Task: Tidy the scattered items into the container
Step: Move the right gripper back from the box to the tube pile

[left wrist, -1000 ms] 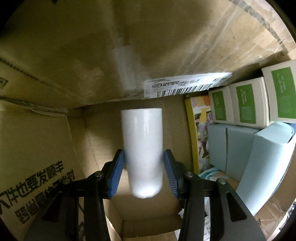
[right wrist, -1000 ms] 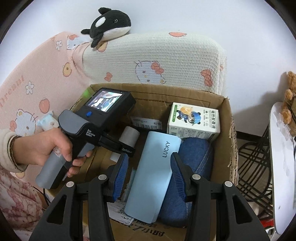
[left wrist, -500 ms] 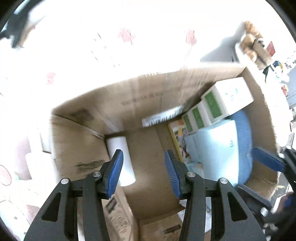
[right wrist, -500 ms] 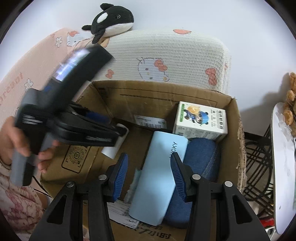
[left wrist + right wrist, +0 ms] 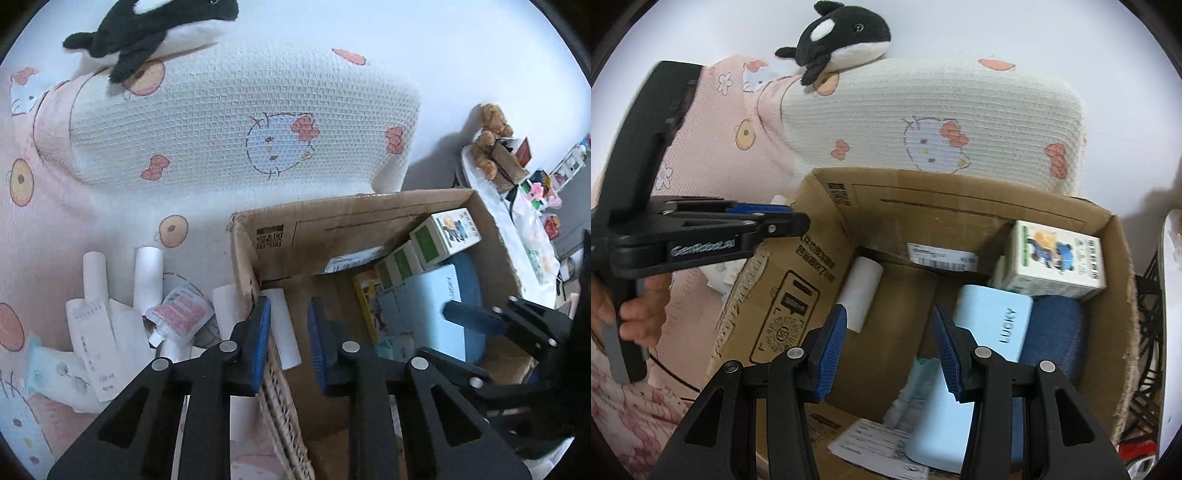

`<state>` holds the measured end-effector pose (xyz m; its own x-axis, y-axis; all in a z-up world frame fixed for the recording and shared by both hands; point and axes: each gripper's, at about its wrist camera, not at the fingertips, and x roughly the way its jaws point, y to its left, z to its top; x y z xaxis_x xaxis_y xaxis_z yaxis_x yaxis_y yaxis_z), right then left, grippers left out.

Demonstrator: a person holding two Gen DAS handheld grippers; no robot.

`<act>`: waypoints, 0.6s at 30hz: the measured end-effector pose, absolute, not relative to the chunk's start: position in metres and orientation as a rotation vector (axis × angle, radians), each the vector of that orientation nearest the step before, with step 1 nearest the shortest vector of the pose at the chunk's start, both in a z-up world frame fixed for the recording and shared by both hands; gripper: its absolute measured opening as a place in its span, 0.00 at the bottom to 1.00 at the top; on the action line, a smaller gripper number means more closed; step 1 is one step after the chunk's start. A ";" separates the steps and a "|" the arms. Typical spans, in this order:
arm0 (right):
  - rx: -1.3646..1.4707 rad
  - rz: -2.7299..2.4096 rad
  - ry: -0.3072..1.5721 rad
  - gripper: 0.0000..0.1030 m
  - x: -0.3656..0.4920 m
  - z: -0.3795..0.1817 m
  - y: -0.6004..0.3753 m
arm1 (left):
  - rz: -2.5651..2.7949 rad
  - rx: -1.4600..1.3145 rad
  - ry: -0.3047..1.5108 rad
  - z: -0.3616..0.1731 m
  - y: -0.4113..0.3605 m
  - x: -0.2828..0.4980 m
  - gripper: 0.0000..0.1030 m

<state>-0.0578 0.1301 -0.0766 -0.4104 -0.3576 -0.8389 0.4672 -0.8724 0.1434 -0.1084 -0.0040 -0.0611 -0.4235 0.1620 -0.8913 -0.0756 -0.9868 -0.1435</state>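
Observation:
A white roll (image 5: pixel 282 332) (image 5: pixel 862 291) lies at the left end of the cardboard box (image 5: pixel 351 206) (image 5: pixel 960 192), on its floor. My left gripper (image 5: pixel 289 310) (image 5: pixel 790 218) hangs high over the box's left wall; its jaws are closing with nothing between them. Left of the box, on the pink blanket, lie two white rolls (image 5: pixel 147 273), a red-printed pouch (image 5: pixel 181 314) and a white packet (image 5: pixel 92 332). My right gripper (image 5: pixel 889 317) hovers above the near side of the box, open and empty. Inside are a light blue LUCKY box (image 5: pixel 993 325), a denim pouch (image 5: pixel 1056 332) and a green-and-white carton (image 5: pixel 1056 262).
A knitted cushion (image 5: pixel 240 122) with an orca plush (image 5: pixel 147 26) on top stands behind the box. A round white table (image 5: pixel 517 221) with a teddy bear (image 5: pixel 491 144) is at the right, with a black wire rack (image 5: pixel 1148 332) beside the box.
My left gripper let go of the white roll, which now lies in the box, and rose out above the box's left wall with its jaws narrower. The right gripper drifted slightly sideways.

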 end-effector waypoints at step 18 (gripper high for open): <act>0.964 -2.345 0.180 0.55 -0.058 0.012 0.046 | 2.953 -1.295 -0.235 0.004 -0.103 -0.057 0.20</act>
